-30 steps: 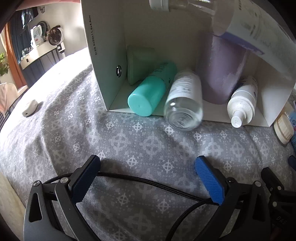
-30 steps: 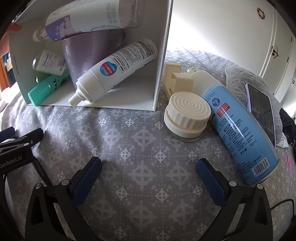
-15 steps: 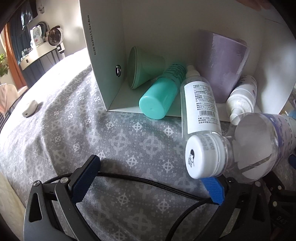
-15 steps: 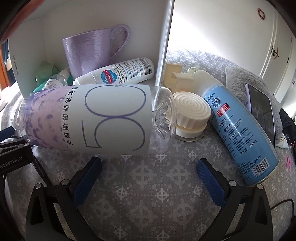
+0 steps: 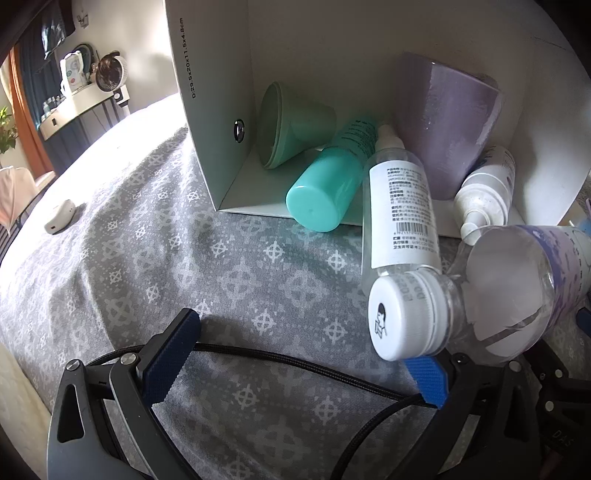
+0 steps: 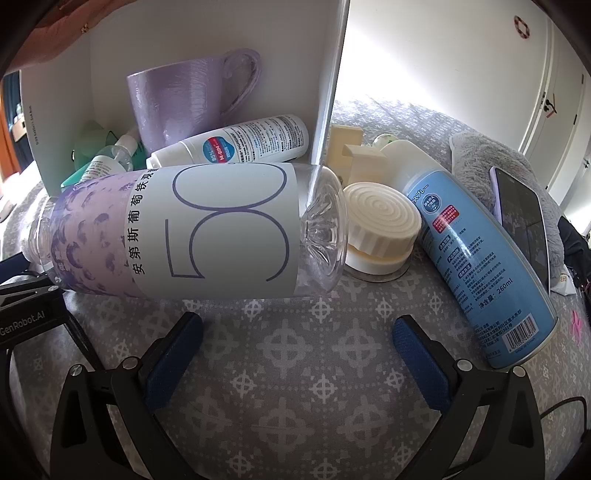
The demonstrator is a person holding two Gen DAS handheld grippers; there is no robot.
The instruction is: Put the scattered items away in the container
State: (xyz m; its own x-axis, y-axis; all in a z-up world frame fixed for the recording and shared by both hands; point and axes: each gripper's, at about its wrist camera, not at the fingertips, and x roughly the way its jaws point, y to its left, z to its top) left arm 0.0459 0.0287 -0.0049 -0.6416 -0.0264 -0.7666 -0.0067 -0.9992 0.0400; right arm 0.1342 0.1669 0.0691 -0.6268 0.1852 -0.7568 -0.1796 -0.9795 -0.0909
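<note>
A white box (image 5: 207, 110) lies on its side on the grey patterned bedspread, its opening toward me. Inside are a purple mug (image 5: 447, 122), a green cup (image 5: 291, 122), a teal bottle (image 5: 328, 184), a small clear bottle (image 5: 399, 206) sticking partly out, and a white spray bottle (image 6: 243, 140). A large clear water bottle (image 6: 207, 229) with a purple label lies on its side on the bedspread in front of the box (image 6: 166, 33). Its white cap (image 5: 402, 317) sits just above my left gripper's right finger. My left gripper (image 5: 303, 354) and right gripper (image 6: 297, 332) are both open and hold nothing.
Right of the box lie a blue spray can (image 6: 476, 254), a cream ribbed-lid jar (image 6: 380, 225), a cream block (image 6: 354, 155) and a phone (image 6: 524, 218) on a grey plush. A black cable (image 5: 295, 362) runs between the left fingers. A small white device (image 5: 59, 218) lies far left.
The large water bottle, up at the top of the box a second ago, has tumbled out onto the bedspread. The small clear bottle has shifted and turned. Both grippers stayed still and open.
</note>
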